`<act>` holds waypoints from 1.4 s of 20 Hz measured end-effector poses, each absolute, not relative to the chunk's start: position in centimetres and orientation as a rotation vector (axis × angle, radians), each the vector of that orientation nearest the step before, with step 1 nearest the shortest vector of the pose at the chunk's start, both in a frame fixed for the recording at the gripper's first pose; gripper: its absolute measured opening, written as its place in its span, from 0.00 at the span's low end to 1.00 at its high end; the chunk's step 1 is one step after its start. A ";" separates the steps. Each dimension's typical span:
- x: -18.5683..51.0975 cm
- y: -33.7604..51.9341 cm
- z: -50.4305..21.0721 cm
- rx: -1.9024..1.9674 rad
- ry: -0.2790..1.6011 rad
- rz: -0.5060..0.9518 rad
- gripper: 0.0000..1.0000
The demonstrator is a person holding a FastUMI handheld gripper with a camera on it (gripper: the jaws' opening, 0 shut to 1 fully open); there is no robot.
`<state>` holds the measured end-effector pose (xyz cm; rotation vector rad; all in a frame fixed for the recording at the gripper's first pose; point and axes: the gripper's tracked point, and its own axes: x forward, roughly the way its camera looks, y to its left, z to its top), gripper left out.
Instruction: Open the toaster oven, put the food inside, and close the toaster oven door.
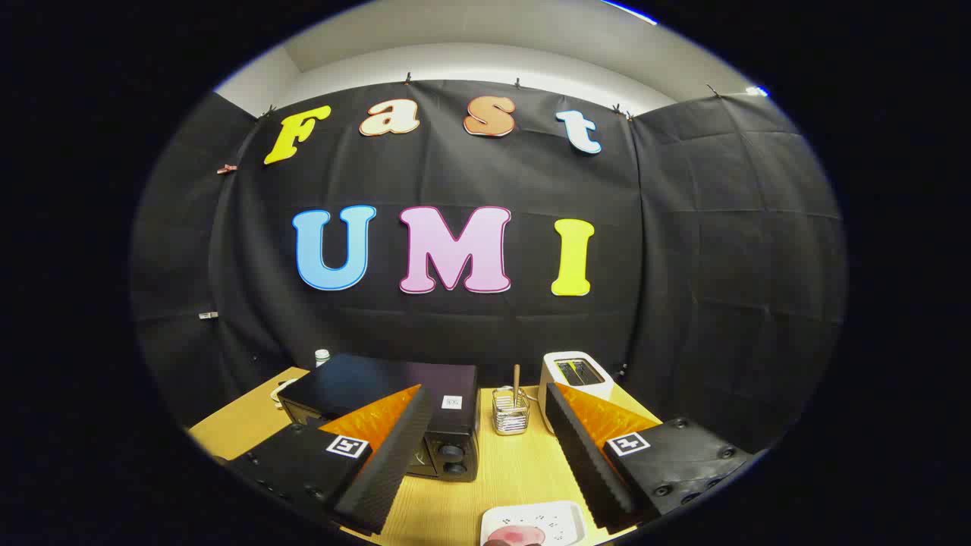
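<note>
Food (516, 537) on its plate (561, 519) lies between the wide-open, empty claw (485, 425), toaster oven (394, 409) beyond.

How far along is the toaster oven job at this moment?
Nothing looks done yet. The toaster oven sits beyond the fingers, its door seemingly not yet open. The gripper is open and holds nothing, raised above the table. The food lies on the white plate between the fingers. Opening, loading and closing remain.
</note>
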<state>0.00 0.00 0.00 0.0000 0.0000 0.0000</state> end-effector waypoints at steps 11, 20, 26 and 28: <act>0.2 -0.4 -0.4 0.000 0.009 -0.012 0.98; 0.5 0.1 -1.5 -0.017 0.032 -0.011 0.98; 1.2 1.1 -2.3 -0.008 0.058 -0.013 0.98; 1.3 1.4 -2.7 0.001 0.074 -0.015 0.98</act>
